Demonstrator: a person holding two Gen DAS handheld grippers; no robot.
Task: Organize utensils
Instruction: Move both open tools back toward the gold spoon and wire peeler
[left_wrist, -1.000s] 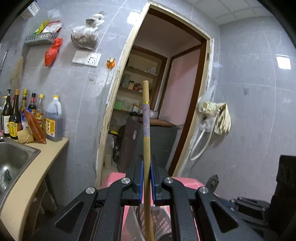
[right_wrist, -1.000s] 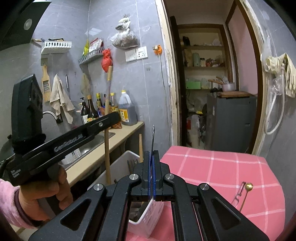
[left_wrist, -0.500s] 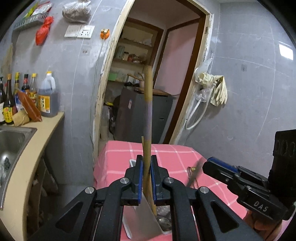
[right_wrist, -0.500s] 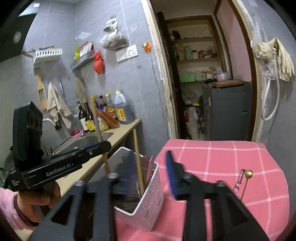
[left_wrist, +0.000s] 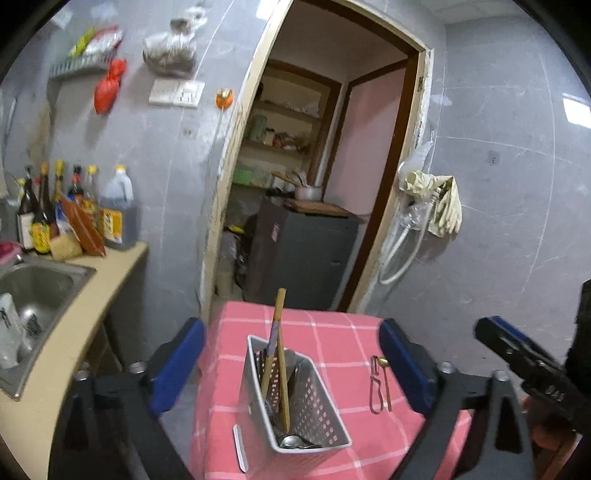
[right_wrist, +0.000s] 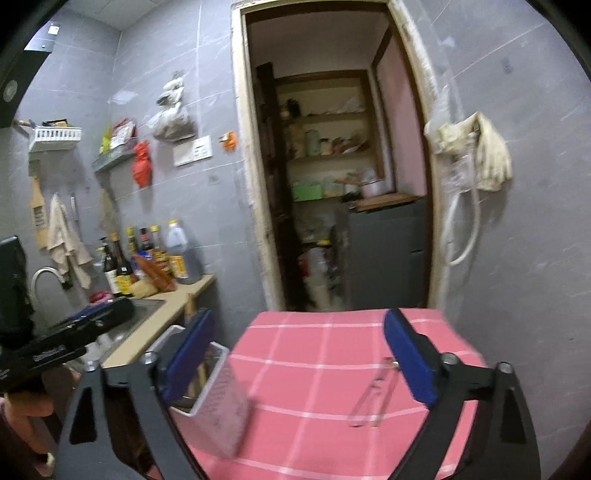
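Observation:
A white perforated utensil basket (left_wrist: 314, 413) stands on the pink checked tablecloth (left_wrist: 332, 332). Two wooden chopsticks (left_wrist: 276, 350) lean upright in it, above spoons at its bottom. My left gripper (left_wrist: 291, 365) is open and empty, above and just behind the basket. A metal peeler and a gold-tipped utensil (left_wrist: 380, 384) lie on the cloth to the basket's right. My right gripper (right_wrist: 295, 362) is open and empty over the table; the basket (right_wrist: 218, 402) is by its left finger and the peeler (right_wrist: 373, 398) by its right finger.
A counter (left_wrist: 85, 332) with a steel sink (left_wrist: 37, 295) and several bottles (left_wrist: 74, 218) runs along the left. A doorway (left_wrist: 306, 184) with a dark cabinet lies behind the table. The other gripper's body shows at far right in the left wrist view (left_wrist: 528, 362).
My left gripper opened and let the chopstick drop into the basket. My right gripper opened, released its thin utensil and swung right over the table.

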